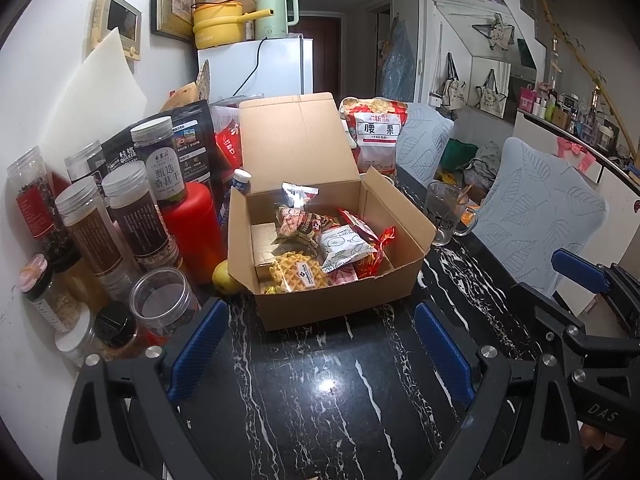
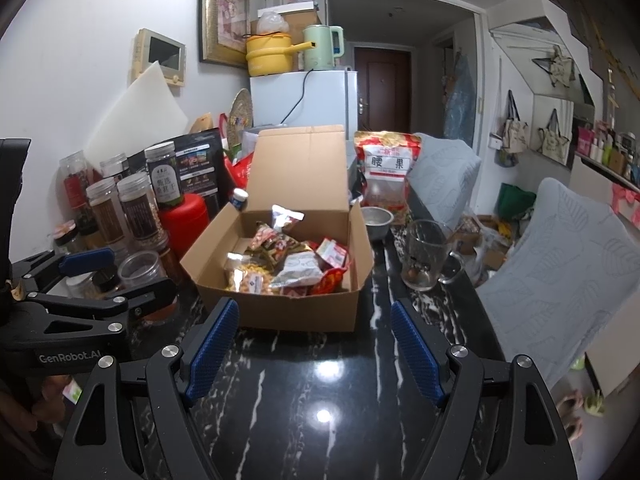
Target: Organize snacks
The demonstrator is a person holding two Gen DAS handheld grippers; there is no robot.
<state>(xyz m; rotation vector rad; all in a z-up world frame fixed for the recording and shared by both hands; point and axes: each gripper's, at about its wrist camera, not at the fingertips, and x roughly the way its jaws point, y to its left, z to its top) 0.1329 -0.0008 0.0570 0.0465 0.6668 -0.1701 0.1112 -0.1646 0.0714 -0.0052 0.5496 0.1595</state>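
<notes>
Open cardboard box (image 1: 336, 304) on black marble table, lid upright; snack packets (image 1: 344, 246) piled inside, waffle pack (image 1: 298, 274) at front.

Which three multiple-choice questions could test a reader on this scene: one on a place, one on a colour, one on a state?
1. Where does the glass mug stand?
A. right of the cardboard box
B. inside the box
C. on the fridge

2. What colour is the kettle on the fridge?
A. red
B. light green
C. black

3. How is the box lid?
A. taped shut
B. folded flat
C. raised open

Key: 1 A, the mug stands on the table beside the box; 2 B, its body is pale green; 3 C, the flap stands up behind the snack packets.
</notes>
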